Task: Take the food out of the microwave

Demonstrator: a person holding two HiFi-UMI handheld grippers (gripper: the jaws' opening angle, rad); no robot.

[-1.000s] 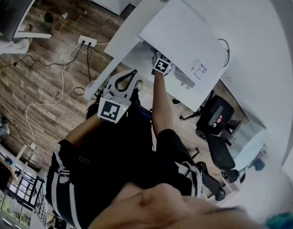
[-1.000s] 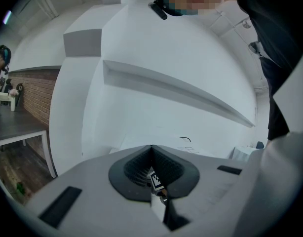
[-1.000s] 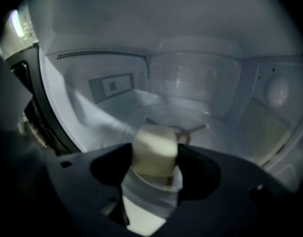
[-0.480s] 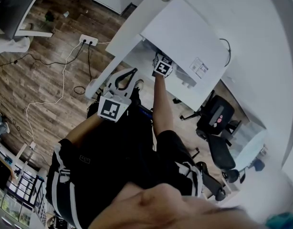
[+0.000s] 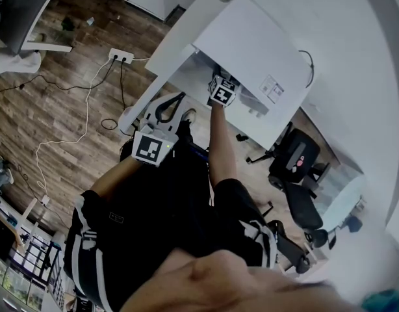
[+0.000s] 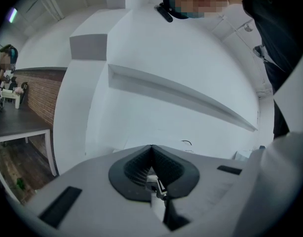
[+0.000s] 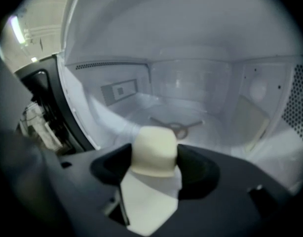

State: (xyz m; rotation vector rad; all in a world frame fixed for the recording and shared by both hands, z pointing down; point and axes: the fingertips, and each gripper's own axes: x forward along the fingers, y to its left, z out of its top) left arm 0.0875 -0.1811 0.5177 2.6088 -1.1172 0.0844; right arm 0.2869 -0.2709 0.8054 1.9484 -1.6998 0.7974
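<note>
The right gripper (image 7: 152, 174) grips the pale food (image 7: 154, 149) inside the microwave (image 7: 201, 88), so the next move is to pull it straight out; the left gripper (image 6: 151, 169) is closed and empty.

Head view: steeply down over microwave (image 5: 251, 57) | right gripper view: close, inside same microwave | left gripper view: outside it, facing upward

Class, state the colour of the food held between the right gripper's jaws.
Pale cream; the food shows best in the right gripper view.
</note>
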